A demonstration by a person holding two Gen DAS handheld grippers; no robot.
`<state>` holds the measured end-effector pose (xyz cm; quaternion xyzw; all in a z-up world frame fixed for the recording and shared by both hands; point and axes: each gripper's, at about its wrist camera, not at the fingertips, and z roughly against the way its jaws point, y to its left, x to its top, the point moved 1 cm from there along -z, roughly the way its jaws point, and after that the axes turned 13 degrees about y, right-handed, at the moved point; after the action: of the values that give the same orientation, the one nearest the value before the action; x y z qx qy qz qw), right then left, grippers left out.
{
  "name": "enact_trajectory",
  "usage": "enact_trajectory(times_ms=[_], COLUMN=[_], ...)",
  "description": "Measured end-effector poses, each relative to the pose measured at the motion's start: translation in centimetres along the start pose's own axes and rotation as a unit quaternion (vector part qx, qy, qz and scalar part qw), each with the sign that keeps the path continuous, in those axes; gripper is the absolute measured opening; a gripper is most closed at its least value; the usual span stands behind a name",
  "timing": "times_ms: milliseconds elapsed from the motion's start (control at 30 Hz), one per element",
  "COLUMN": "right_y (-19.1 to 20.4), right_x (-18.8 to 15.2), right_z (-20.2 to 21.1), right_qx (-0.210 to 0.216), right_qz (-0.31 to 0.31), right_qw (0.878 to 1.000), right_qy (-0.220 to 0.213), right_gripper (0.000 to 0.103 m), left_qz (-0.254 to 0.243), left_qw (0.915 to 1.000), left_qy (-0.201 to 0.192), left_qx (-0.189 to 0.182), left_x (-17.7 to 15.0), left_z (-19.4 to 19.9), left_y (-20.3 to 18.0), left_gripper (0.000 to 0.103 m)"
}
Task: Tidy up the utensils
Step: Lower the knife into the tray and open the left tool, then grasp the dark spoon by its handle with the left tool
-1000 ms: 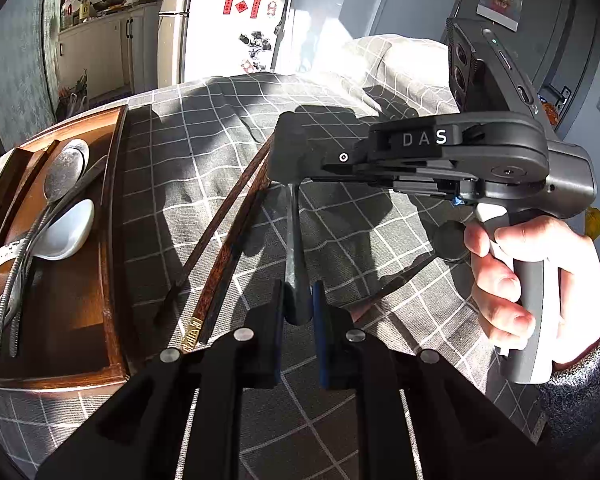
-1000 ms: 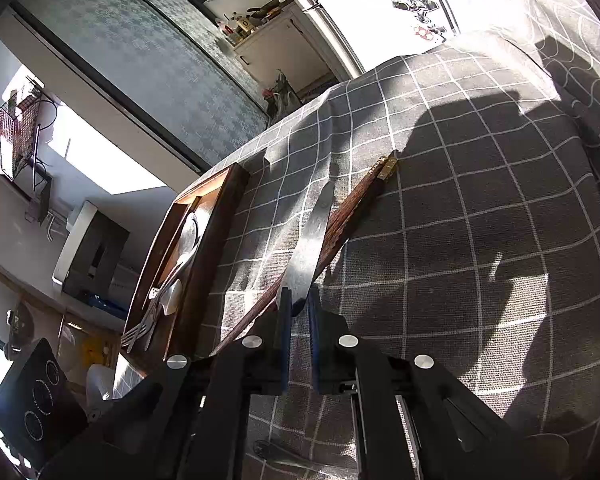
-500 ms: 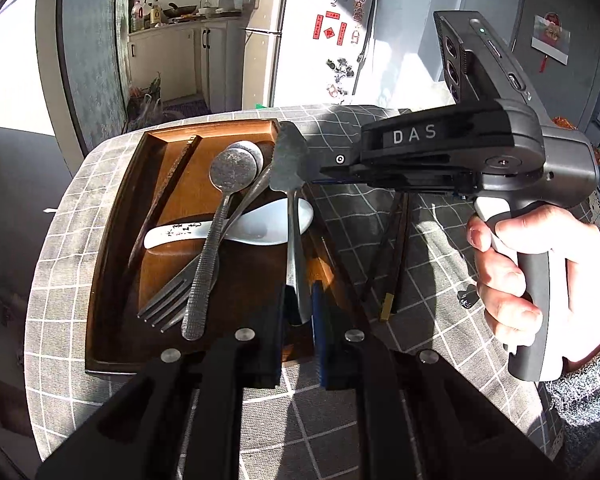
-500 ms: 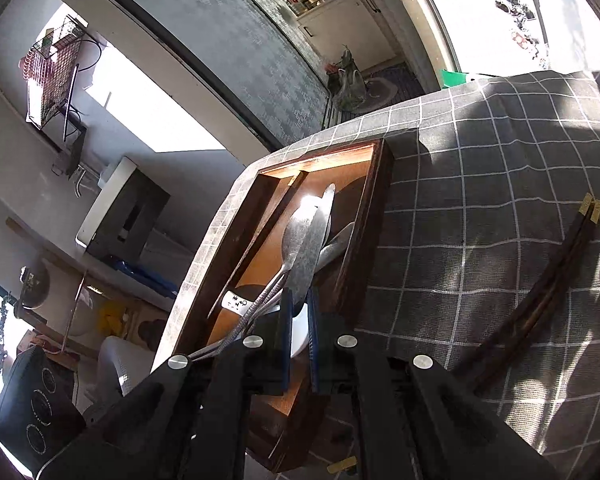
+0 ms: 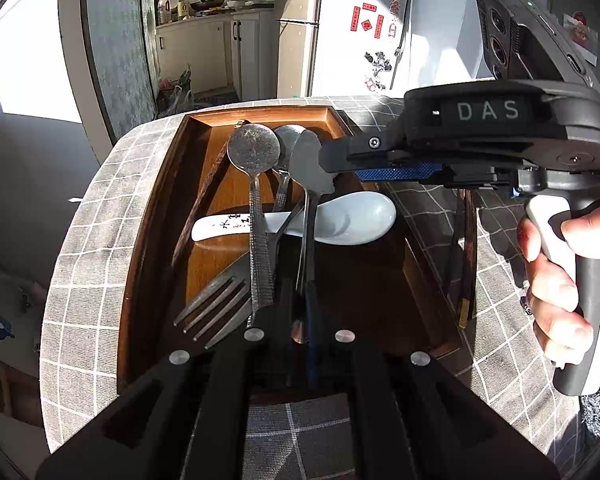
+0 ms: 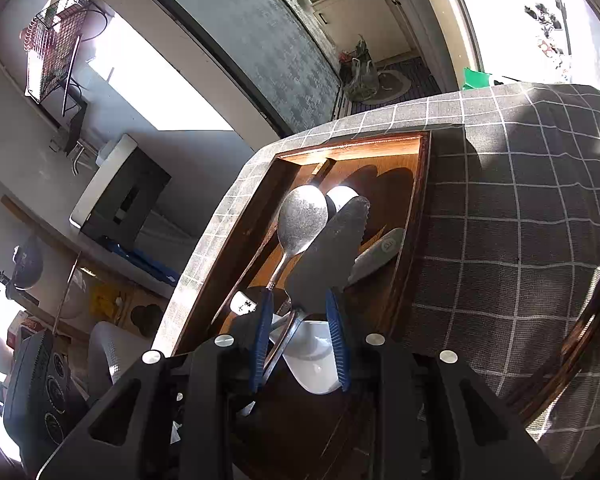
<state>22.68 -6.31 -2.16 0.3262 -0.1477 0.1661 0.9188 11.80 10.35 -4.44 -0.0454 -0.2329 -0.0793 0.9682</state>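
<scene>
Now dull serrated knife (image 5: 310, 168) over tray (image 5: 260, 114); L gripper (image 5: 298, 320) clamps handle; R gripper (image 6: 298, 334) jaws opening, pads clear.

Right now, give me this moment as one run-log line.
stage: placing knife in tray | left gripper: shut on knife handle | right gripper: fingers opening around blade | chopsticks: on cloth

A round table w/ grey checked cloth (image 5: 100, 208) is carrying a wooden tray (image 5: 160, 184) & dark chopsticks (image 5: 466, 248) lying beside it.
</scene>
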Motion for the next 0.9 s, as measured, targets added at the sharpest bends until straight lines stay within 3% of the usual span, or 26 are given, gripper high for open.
enact_trajectory(times_ms=[100,167,267,433,567,667,767,867,900], right_y=[-1.3,-2.7,-5.5,-10.8,-13.4,-14.3,-14.8,-14.8,-14.5], right_x=[-0.9,-1.6,-2.7,-5.8,-8.6,-10.3,-11.7,-12.6,-12.8], right_z=[3.7,6.4,9.6,13.5,15.1,16.0,16.7,17.1,17.2], right_qx=[0.008,-0.012,-0.041,-0.047,-0.045,-0.043,-0.04,-0.034,-0.034], right_qz=[0.01,0.017,0.012,-0.033,-0.054,-0.057,-0.056,-0.053,-0.051], right_qw=[1.0,0.999,0.998,0.995,0.994,0.994,0.994,0.995,0.995], right_qy=[-0.025,-0.042,-0.055,-0.077,-0.082,-0.084,-0.085,-0.081,-0.081], right_gripper=[0.066,0.073,0.075,0.075,0.076,0.076,0.076,0.076,0.076], left_qz=[-0.008,-0.02,-0.047,-0.119,-0.192,-0.249,-0.259,-0.257,-0.251], left_qw=[0.9998,0.9995,0.9984,0.9905,0.9762,0.9646,0.9616,0.962,0.9634], left_qy=[-0.018,-0.025,-0.028,-0.022,-0.007,-0.009,-0.006,0.02,0.023], left_qx=[0.002,0.001,-0.013,-0.064,-0.101,-0.087,-0.09,-0.09,-0.091], left_x=[-0.4,-0.8,-1.2,-1.9,-2.5,-3.3,-2.8,-2.0,-1.6], left_z=[1.0,1.8,2.3,1.6,0.1,-0.7,-1.4,-2.5,-2.7], left_y=[-0.6,-1.4,-3.7,-9.7,-15.2,-18.5,-19.8,-19.8,-19.7], left_gripper=[0.054,0.058,0.068,0.068,0.068,0.066,0.065,0.052,0.052])
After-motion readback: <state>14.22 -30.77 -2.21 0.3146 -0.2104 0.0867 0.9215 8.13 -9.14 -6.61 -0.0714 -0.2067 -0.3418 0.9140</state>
